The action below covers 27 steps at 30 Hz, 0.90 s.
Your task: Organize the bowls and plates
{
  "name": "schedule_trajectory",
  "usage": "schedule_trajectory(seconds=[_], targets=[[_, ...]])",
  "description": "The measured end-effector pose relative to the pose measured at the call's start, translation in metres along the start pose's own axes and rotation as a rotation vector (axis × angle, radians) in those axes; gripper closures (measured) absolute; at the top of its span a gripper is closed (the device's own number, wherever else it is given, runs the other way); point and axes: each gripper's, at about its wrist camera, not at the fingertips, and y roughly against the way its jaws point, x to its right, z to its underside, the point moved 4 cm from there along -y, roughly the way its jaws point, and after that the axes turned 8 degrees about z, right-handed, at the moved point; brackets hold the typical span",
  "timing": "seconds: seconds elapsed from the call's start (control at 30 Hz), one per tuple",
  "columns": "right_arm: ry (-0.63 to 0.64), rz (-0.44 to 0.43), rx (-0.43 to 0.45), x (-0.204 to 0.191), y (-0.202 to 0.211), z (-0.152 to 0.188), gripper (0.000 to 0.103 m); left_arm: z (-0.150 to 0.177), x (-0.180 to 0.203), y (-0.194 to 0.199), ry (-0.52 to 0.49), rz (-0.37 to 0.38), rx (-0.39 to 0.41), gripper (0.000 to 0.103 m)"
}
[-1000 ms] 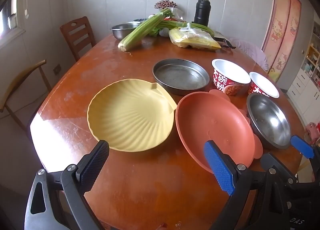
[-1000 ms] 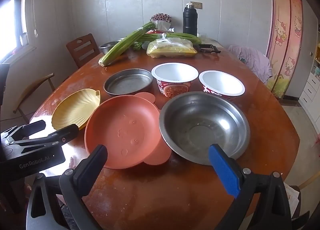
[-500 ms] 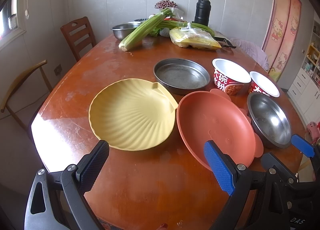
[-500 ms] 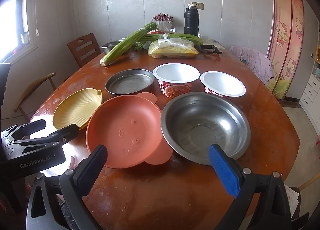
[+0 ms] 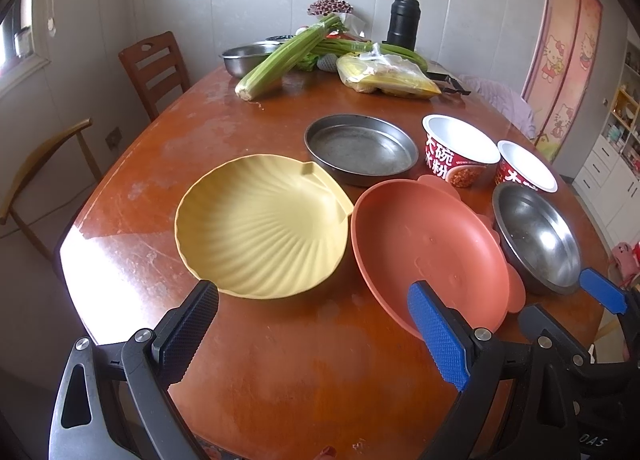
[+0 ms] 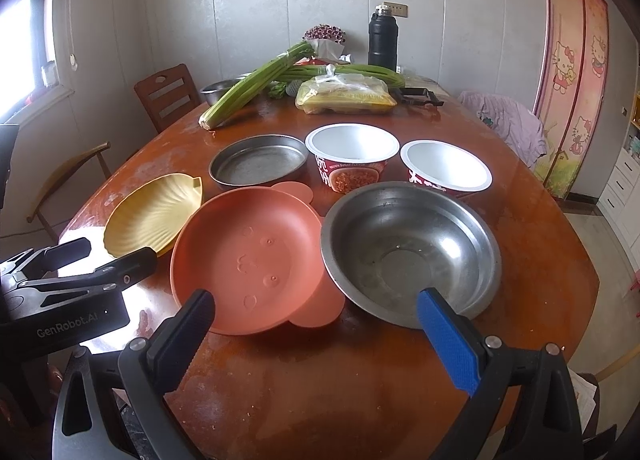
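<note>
— What did we have nearest us along the table edge?

— Bare wood. The near rim of the round table (image 6: 320, 400) lay clear under both tools. Our left gripper (image 5: 316, 334) hovered over it with its jaws spread wide and nothing between them; the black pad sat just short of the yellow shell plate (image 5: 260, 232), the blue one over the near rim of the orange plate (image 5: 424, 252). We could not tell whether it touched that rim.

— And the right one?

— Our right gripper (image 6: 320, 340) was equally wide and empty, its black finger over the near edge of the orange plate, its blue one over the near rim of the steel bowl (image 6: 412, 252). We saw no grip on either.

— How were the dishes packed?

— Tight. The yellow, orange and steel pieces ran left to right in a row, rims touching or overlapping. Just behind them stood the flat steel pan (image 6: 260, 164) and two red paper bowls (image 6: 352, 156) (image 6: 446, 170), side by side.

— Any free room beyond?

— A bare strip of tabletop past the pan, then celery (image 6: 256, 88), a plastic bag (image 6: 346, 98) and a black flask (image 6: 383, 40) at the far edge. The left side of the table was open beside the yellow plate.
</note>
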Motion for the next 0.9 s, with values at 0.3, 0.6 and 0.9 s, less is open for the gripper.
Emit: schedule_trajectory(seconds=[0.3,0.6,0.9], targets=[[0.0,0.002,-0.001,-0.0004,-0.0005,0.0009,0.002,0.0011,0.0012,0.0006,-0.001,0.003,0.0,0.007],[0.001,0.004,-0.001,-0.0004,-0.0004,0.0013,0.002,0.0013,0.0014,0.0009,-0.002,0.002,0.001,0.007],[0.004,0.003,0.005,-0.0001,0.0006,0.0026,0.002,0.002,0.0012,0.0011,0.002,0.0,0.002,0.007]])
